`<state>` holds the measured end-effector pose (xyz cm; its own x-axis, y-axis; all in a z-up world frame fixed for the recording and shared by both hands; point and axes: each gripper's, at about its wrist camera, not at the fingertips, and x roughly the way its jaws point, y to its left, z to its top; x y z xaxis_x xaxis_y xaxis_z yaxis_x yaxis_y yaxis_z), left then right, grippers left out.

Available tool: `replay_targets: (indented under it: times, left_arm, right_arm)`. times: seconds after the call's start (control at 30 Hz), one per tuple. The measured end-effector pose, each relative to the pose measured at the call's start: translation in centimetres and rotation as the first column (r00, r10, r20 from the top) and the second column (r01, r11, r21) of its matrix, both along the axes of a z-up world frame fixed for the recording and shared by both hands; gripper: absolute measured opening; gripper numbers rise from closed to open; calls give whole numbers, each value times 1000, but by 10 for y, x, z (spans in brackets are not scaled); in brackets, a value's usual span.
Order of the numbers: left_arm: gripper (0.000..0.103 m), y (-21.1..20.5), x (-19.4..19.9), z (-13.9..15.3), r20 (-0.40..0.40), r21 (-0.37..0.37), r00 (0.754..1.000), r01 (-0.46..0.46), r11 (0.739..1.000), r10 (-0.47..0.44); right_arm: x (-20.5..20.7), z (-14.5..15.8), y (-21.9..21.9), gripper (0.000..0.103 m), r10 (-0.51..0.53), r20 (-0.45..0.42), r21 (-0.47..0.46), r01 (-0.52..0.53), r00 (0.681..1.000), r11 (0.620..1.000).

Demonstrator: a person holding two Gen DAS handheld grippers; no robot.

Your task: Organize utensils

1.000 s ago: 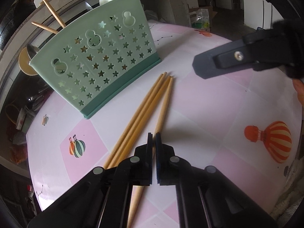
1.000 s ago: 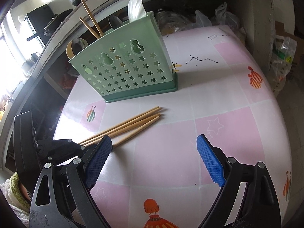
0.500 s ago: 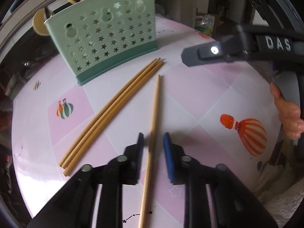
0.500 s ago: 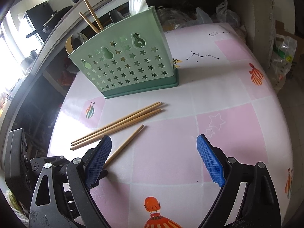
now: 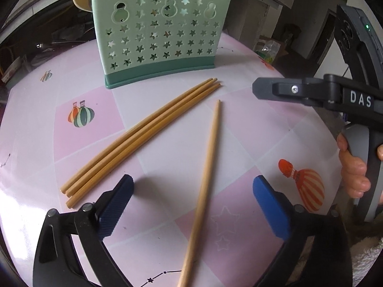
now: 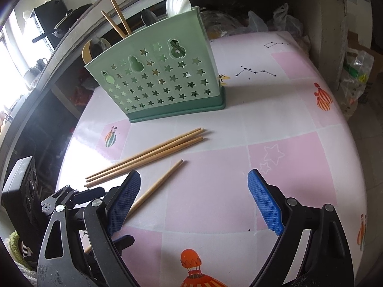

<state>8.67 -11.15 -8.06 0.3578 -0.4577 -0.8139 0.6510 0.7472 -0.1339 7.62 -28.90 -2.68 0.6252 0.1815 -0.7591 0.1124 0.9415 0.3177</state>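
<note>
having just opened wide, the left gripper (image 5: 191,205) straddled a loose chopstick (image 5: 205,179) on the table (image 5: 239,124) beside three more (image 5: 143,134), while only the right view showed the open, empty right gripper (image 6: 194,203) before the holder (image 6: 158,81).

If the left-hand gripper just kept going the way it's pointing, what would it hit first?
Probably the lone chopstick lying on the table between the wide-open jaws of the left gripper, which have just been opening. It points steeply down, so the tabletop follows at once. Depth is hard to judge.
</note>
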Motion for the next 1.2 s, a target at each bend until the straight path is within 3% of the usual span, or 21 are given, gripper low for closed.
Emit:
replay_targets:
  times: [0.37,0.6,0.93,1.2]
  left_arm:
    - [98,7,1,1,-13,-30,1000,-26,999,26]
    - [98,-5,-6,-2,39,50,999,-7,999,5]
    - [98,4,-5,0,10,-26,997,-71,997,72]
    - [98,3,-5,-1,13,-18,998,-65,998,65]
  right_arm:
    - [1,-2,1,86,-8,-4,-18,8,1000,1000]
    - [-1,-2,-1,87,-23,-3,-14,23,1000,1000]
    - [-1,-3,-1,87,-22,-5,-8,22,1000,1000]
    - [0,-4,0,87,-20,-5,0,20,1000,1000]
